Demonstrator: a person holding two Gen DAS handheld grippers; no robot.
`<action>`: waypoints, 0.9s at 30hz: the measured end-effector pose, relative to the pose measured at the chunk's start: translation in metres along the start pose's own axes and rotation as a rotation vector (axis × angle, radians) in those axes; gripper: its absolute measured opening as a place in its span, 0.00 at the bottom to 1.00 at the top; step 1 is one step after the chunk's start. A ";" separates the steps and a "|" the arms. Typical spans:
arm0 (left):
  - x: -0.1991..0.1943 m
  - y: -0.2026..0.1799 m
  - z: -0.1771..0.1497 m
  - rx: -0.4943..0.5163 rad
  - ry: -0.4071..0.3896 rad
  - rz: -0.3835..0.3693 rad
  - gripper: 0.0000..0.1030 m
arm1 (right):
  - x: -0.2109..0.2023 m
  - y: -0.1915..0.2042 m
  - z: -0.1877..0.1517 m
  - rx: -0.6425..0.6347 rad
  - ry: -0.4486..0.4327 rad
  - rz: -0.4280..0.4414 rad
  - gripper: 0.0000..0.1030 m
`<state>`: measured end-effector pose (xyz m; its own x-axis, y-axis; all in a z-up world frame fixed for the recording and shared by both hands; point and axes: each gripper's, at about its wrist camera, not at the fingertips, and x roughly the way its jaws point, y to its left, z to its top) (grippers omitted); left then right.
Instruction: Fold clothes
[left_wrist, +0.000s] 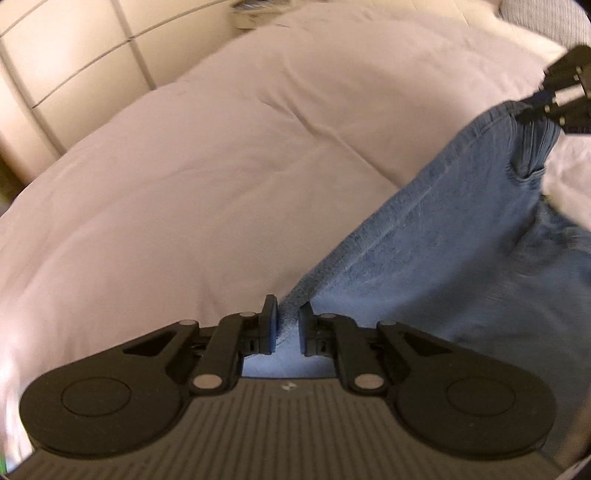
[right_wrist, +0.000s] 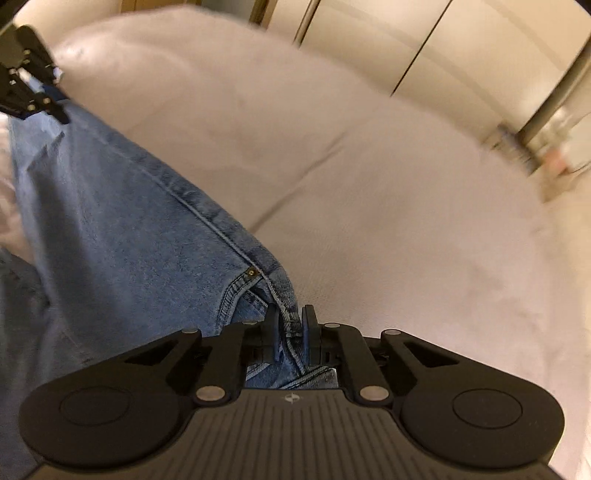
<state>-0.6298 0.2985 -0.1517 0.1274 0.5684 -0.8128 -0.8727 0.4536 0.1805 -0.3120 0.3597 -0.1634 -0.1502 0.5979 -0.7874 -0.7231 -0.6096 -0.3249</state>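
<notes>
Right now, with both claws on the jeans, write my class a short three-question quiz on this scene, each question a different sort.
1. True or false: the left claw is shut on the jeans.
2. Which detail sits just ahead of the right claw? A) a zip B) a copper rivet by a pocket seam C) a button
3. Fill in: the jeans hang over a white ____.

Key: 1 true; 2 B; 3 duvet.
</notes>
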 end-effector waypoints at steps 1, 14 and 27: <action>-0.020 -0.013 -0.012 -0.025 0.004 0.008 0.08 | -0.019 0.009 -0.008 -0.001 -0.023 -0.016 0.09; -0.062 -0.171 -0.172 -0.351 0.348 -0.078 0.18 | -0.089 0.137 -0.181 -0.015 0.259 0.037 0.33; -0.046 -0.099 -0.191 -0.958 0.308 -0.040 0.49 | -0.079 0.053 -0.292 1.605 0.146 0.375 0.49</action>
<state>-0.6392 0.0960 -0.2378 0.1556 0.3009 -0.9409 -0.8991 -0.3513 -0.2611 -0.1416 0.1284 -0.2717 -0.4724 0.4434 -0.7617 -0.5921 0.4805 0.6469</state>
